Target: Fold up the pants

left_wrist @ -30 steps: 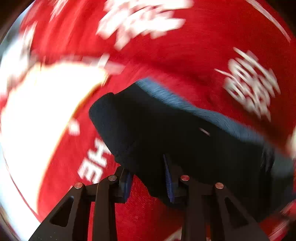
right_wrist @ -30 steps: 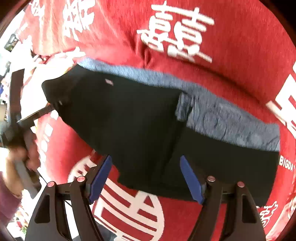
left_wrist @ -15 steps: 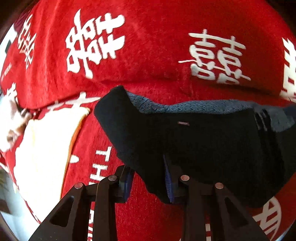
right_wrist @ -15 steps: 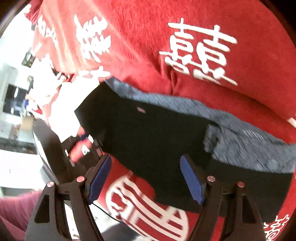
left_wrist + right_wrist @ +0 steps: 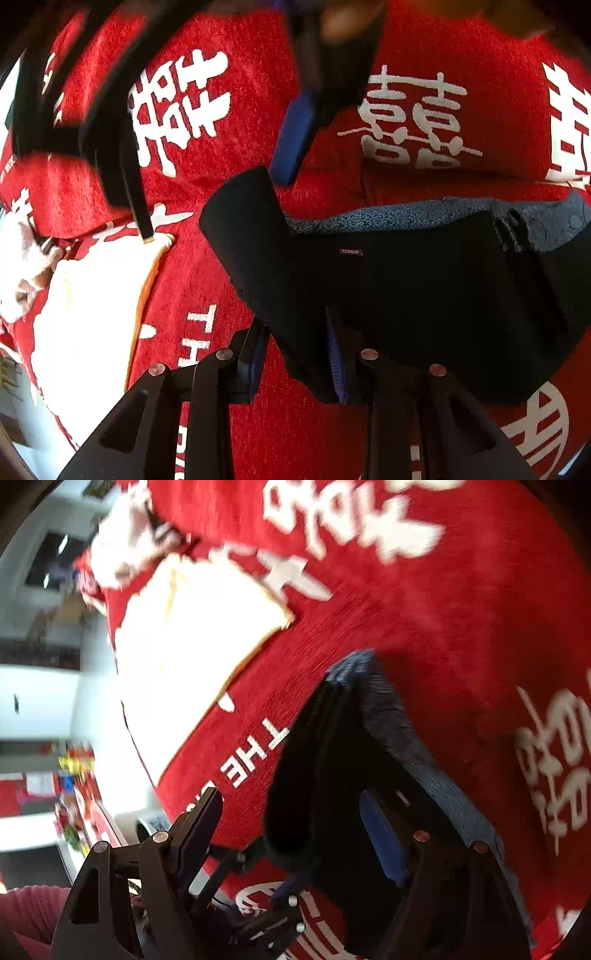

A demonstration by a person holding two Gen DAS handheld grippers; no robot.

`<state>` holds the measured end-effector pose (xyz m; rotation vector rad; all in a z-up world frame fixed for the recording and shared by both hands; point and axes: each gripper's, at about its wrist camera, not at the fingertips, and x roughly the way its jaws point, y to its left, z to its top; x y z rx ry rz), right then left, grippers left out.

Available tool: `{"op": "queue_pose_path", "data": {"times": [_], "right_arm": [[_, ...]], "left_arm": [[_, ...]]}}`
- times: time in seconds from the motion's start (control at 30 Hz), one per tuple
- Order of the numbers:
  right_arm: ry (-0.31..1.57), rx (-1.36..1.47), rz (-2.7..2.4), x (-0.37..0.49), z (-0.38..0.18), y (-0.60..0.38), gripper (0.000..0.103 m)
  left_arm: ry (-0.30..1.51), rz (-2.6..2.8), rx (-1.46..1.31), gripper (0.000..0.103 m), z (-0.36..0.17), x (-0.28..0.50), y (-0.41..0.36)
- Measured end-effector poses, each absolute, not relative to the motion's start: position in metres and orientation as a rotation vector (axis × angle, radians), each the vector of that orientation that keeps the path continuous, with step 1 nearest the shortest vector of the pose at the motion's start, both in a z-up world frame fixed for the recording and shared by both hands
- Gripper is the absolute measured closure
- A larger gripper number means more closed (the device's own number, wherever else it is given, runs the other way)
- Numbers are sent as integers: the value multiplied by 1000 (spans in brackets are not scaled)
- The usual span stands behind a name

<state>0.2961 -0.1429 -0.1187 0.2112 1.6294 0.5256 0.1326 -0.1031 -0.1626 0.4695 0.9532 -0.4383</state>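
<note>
Black pants with a blue-grey inner band and a small label lie on a red cloth printed with white characters. My left gripper is shut on the pants' near left edge and holds that corner raised. My right gripper hangs open over the same lifted end. The fabric stands between its blue pads, and the left pad is clear of it. In the left wrist view the right gripper comes in from above, with one blue pad just beyond the raised corner.
A folded white cloth lies on the red cloth left of the pants, also bright in the right wrist view as the white cloth. A pink sleeve shows at the lower left. Room clutter lies beyond the table edge.
My right gripper swung from the pants' middle to their left end, rolling as it went, and entered the left wrist view. The left gripper keeps its hold on the corner.
</note>
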Motion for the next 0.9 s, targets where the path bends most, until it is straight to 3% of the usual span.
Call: {"op": "queue_pose_path", "data": {"times": [0.1, 0.13, 0.17, 0.2, 0.57, 0.9], "right_arm": [[1710, 141, 505, 300, -146, -130, 24], [1723, 131, 492, 300, -153, -130, 39], [1731, 135, 486, 297, -159, -132, 73], [1725, 171, 489, 294, -160, -136, 80], [1438, 491, 457, 237, -112, -232, 85], [1181, 783, 347, 126, -64, -365, 84]], "left_arm": [[956, -433, 460, 72, -163, 134, -103], [956, -433, 459, 72, -164, 135, -103], [965, -443, 452, 72, -164, 136, -104], [971, -449, 444, 72, -164, 136, -104], [900, -578, 435, 72, -111, 112, -147], [869, -775, 443, 72, -54, 59, -235]]}}
